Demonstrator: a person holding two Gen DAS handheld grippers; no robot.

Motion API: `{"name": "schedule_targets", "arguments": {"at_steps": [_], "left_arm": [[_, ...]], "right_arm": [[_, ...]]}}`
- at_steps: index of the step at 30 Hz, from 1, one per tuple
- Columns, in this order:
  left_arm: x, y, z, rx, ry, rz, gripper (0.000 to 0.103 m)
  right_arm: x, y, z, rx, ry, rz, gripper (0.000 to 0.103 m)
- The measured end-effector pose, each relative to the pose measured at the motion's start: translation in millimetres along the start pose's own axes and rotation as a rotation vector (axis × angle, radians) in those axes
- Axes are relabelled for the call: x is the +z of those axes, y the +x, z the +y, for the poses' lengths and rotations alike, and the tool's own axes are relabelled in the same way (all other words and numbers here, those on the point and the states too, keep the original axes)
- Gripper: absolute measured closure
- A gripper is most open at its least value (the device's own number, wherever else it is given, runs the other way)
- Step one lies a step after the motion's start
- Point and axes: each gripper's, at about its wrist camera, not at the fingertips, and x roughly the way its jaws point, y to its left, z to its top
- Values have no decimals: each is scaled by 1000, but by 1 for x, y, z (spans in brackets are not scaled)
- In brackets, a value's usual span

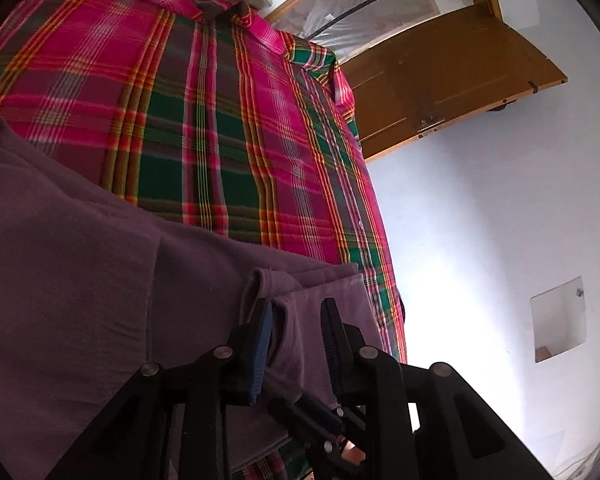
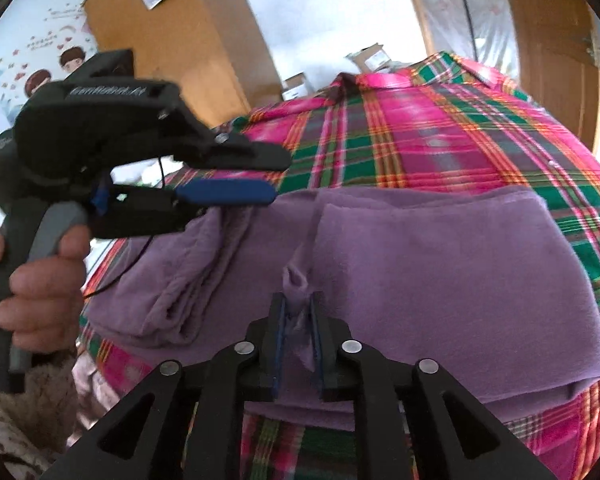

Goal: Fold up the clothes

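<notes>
- While the right gripper has its tongs pressed close on a small raised tuck of the purple garment, the rest of that cloth lies on the plaid blanket, along the blanket's near edge.
- On the blanket the garment sits in layers: one side is a flat, doubled slab with a lower layer showing under its edge, and the other side is a looser, rolled bunch.
- The left gripper, held in the person's hand, hangs just above the blanket over that rolled side. Its tongs stand spread. From the right wrist view nothing is caught between them, though from its own view a hem ridge shows in the gap.
- Handling, as I judge it: the cloth looks like a soft, matt knit or fleece — light, limp and not slippery. It will drape and sag from any single pinch, and the layers will likely cling to one another rather than slide.
- Nothing about it looks fragile, but a pinch in mid-panel, like the present one, only lifts a peak off the blanket.
- Better holds would be on a hem or a folded edge, one gripper towards each end, so the panel rises as a straight line — and through all the layers, or the lower ones will stay on the blanket.
- Whether this is a fold in progress or a last tidying of a folded stack, the pictures do not settle.
</notes>
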Motion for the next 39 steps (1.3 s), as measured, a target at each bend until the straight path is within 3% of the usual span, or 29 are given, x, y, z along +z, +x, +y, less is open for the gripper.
{"name": "schedule_targets", "arguments": {"at_steps": [5, 8, 10, 14, 19, 22, 28, 30, 32, 36, 39], "left_arm": [[1, 1, -5, 4, -4, 9, 77], [2, 8, -8, 5, -9, 17, 77], [4, 13, -10, 2, -12, 22, 77], [2, 15, -13, 8, -3, 37, 77], [4, 21, -17, -3, -4, 45, 77], [2, 28, -17, -34, -6, 76, 77], [-3, 32, -32, -20, 62, 77, 77], [-6, 35, -35, -22, 73, 90, 77], [-7, 40, -36, -22, 76, 111, 77], [-11, 52, -36, -8, 74, 143, 77], [-12, 62, -33, -2, 57, 178, 77]], "right_arm": [[5, -22, -4, 59, -1, -69, 85], [7, -28, -16, -2, 40, -96, 85], [9, -18, -23, -61, 65, -78, 83], [11, 9, -23, -53, 92, -16, 82], [8, 23, 0, -47, -20, 4, 82], [8, 11, -6, -19, -11, -7, 82], [8, -22, -29, 27, 31, -46, 82], [4, -44, -45, -35, 53, -84, 82], [-7, -69, -56, -158, 55, -124, 82], [-30, -108, -72, -366, 40, -215, 68], [-36, -102, -77, -474, -6, -189, 64]]}}
